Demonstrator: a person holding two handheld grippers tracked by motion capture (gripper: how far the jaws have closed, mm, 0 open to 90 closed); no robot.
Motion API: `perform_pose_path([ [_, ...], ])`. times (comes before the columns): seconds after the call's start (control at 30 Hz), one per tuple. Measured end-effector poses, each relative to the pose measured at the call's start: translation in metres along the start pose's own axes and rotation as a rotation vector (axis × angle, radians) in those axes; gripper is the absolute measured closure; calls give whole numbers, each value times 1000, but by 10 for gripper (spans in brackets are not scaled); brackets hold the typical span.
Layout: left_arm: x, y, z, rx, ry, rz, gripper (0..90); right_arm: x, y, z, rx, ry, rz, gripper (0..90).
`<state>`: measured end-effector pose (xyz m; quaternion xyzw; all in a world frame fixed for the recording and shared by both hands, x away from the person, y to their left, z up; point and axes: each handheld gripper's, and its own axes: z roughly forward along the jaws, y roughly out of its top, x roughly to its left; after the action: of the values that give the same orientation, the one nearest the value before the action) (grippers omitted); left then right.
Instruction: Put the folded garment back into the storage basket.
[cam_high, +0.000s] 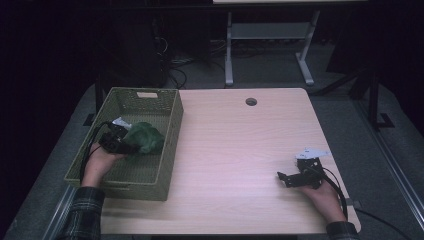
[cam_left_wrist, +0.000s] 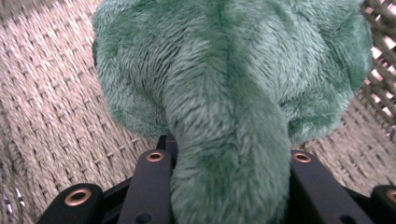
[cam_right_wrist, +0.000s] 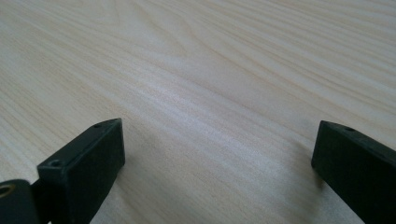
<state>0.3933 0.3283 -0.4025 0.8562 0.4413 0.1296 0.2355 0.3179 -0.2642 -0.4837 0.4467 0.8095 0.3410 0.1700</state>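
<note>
A green plush toy (cam_high: 144, 137) lies inside the olive woven basket (cam_high: 170, 142) at the table's left. My left gripper (cam_high: 125, 145) is in the basket, shut on a limb of the plush (cam_left_wrist: 229, 154); its body (cam_left_wrist: 233, 60) bulges just beyond the jaws over the woven floor (cam_left_wrist: 56, 107). My right gripper (cam_high: 283, 177) rests low over the bare wooden table (cam_high: 235, 145) at the front right, held by a hand. Its jaws stand wide apart with nothing between them; the gripper midpoint (cam_right_wrist: 217, 144) lies over plain wood grain.
A round cable hole (cam_high: 251, 102) sits near the table's far edge. Beyond the table stand a white desk frame (cam_high: 270, 45) and dark cables on the floor. The basket takes up the table's left side.
</note>
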Motion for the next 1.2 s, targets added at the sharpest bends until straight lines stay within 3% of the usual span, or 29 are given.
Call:
perform_pose_path([
  [0.27, -1, -2, 5, 29, -19, -15, 552, 0, 0, 0, 0, 0, 0, 24],
  [0.5, -1, -2, 3, -8, 16, -11, 291, 0, 0, 0, 0, 0, 0, 24],
  [0.63, 0, -2, 0, -34, 26, -20, 200, 0, 0, 0, 0, 0, 0, 24],
  [0.97, 0, 8, -19, -114, 40, -9, 169, 0, 0, 0, 0, 0, 0, 24],
  [1.2, -11, 20, -31, -181, 6, -14, 166, 0, 0, 0, 0, -3, 2, 24],
])
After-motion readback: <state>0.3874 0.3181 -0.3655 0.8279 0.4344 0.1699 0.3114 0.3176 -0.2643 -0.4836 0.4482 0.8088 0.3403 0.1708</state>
